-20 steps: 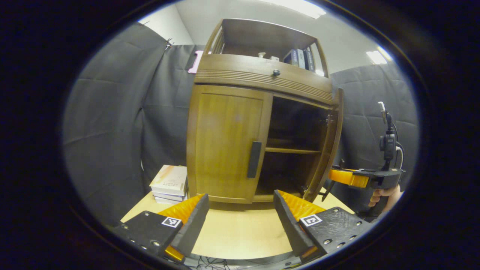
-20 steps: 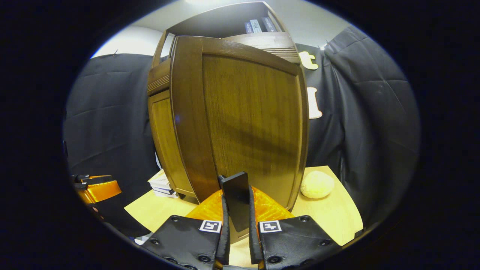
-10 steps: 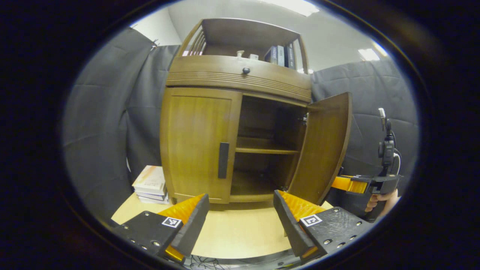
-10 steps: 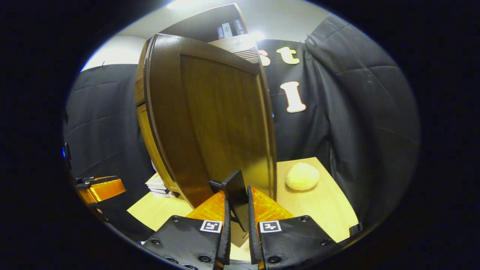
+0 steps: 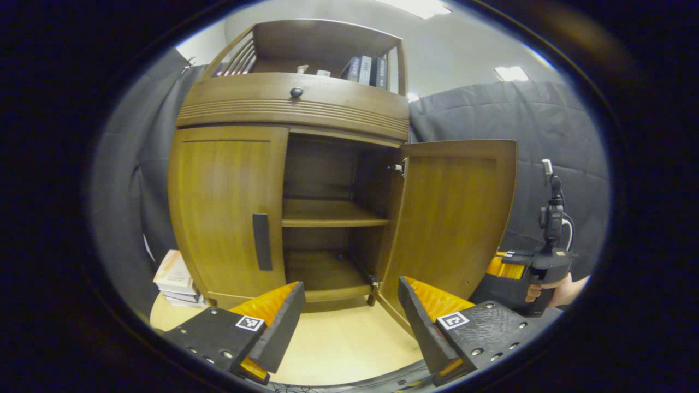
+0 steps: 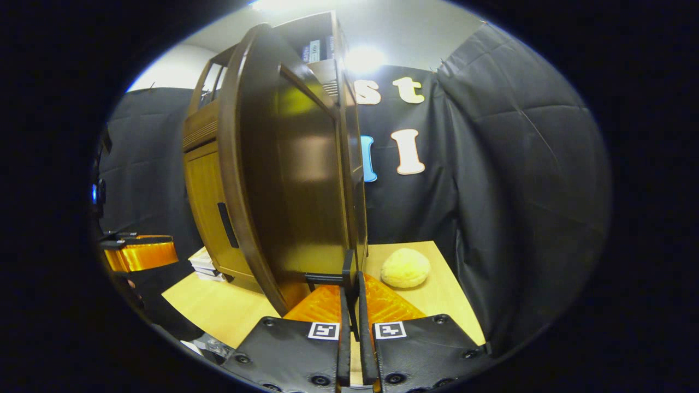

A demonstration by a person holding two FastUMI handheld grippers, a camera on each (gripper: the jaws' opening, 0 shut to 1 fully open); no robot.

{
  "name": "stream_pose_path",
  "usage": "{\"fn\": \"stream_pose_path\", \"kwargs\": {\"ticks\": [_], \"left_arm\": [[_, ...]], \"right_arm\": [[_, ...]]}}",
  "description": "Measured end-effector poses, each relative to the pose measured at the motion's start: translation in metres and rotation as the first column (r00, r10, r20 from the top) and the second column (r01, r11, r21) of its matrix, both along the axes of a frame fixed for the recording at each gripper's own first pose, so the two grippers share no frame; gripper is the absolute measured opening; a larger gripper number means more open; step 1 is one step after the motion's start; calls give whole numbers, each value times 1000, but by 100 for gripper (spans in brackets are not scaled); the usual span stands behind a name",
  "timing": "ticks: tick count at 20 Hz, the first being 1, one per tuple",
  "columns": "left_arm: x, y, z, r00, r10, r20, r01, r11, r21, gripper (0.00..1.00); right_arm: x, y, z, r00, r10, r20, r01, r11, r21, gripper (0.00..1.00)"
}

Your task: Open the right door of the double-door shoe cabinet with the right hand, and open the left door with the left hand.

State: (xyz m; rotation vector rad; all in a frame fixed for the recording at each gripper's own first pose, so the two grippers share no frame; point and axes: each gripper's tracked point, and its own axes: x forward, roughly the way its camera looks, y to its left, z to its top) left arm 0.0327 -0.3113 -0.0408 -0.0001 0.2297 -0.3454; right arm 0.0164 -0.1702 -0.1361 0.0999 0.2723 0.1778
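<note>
Cabinet (image 5: pixel 284 109) stands on the table (image 5: pixel 349 349), its right door (image 5: pixel 453 218) swung wide at 3 o'clock, left door (image 5: pixel 226 202) closed at 9. Right gripper (image 6: pixel 354 305) pinches that door's handle (image 6: pixel 347 275), jaws pressed on it; pulling farther could strain the hinge or drag the cabinet. Left gripper (image 5: pixel 349 305), jaws spread and holding nothing, sits well short of the left handle (image 5: pixel 262 241); a skewed approach may miss the thin bar.

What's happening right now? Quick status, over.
Right gripper clamped on right door's handle, right door swung wide. Left gripper open, left door shut. Nothing blocking.
</note>
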Motion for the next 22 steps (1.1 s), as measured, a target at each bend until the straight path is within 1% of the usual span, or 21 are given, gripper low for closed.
{"fn": "stream_pose_path", "kwargs": {"ticks": [1, 2, 3, 6, 8, 9, 10, 13, 16, 17, 18, 20, 22], "left_arm": [[2, -7, 0, 1000, -15, 0, 15, 1000, -1, 100], [4, -13, -1, 1000, -30, 0, 30, 1000, -4, 100], [3, -17, -2, 999, -40, 0, 40, 999, -5, 100], [10, -21, -2, 999, -54, -5, 54, 998, -24, 100], [17, -20, -1, 998, -57, -9, 57, 997, -45, 100], [21, -17, 1, 999, -54, -8, 54, 997, -50, 100], [25, -11, 4, 999, -47, -5, 47, 997, -53, 100], [31, 14, 5, 1000, -20, 10, 20, 998, -53, 99], [39, 49, 9, 999, 24, 30, -22, 998, -54, 97], [42, 61, 11, 998, 39, 39, -37, 998, -59, 98], [47, 73, 14, 997, 54, 46, -51, 997, -60, 98], [55, 99, 15, 995, 79, 60, -76, 996, -48, 98], [67, 121, 20, 993, 96, 73, -94, 995, -34, 99]], "right_arm": [[0, -6, 0, 1000, -1, 7, 0, 1000, 3, 14], [-1, -10, 0, 1000, 4, 9, -4, 1000, 16, 10], [-3, -13, -1, 1000, 1, 12, -1, 1000, 28, 1], [-11, -15, -2, 1000, 0, 8, -1, 999, 37, 21], [-18, -17, 0, 1000, -19, 14, 19, 999, 26, 21], [-23, -19, 0, 999, -39, 16, 39, 999, 18, 22], [-28, -23, 2, 998, -61, 20, 61, 998, 12, 25], [-46, -34, 11, 989, -143, 44, 142, 990, 15, 60], [-68, -41, 22, 970, -231, 74, 231, 973, 5, 96], [-77, -44, 27, 962, -258, 86, 260, 966, -12, 92], [-85, -46, 32, 954, -282, 97, 286, 958, -30, 98], [-96, -40, 45, 943, -314, 108, 320, 946, -46, 98], [-105, -23, 51, 938, -331, 105, 336, 941, -34, 98]]}}
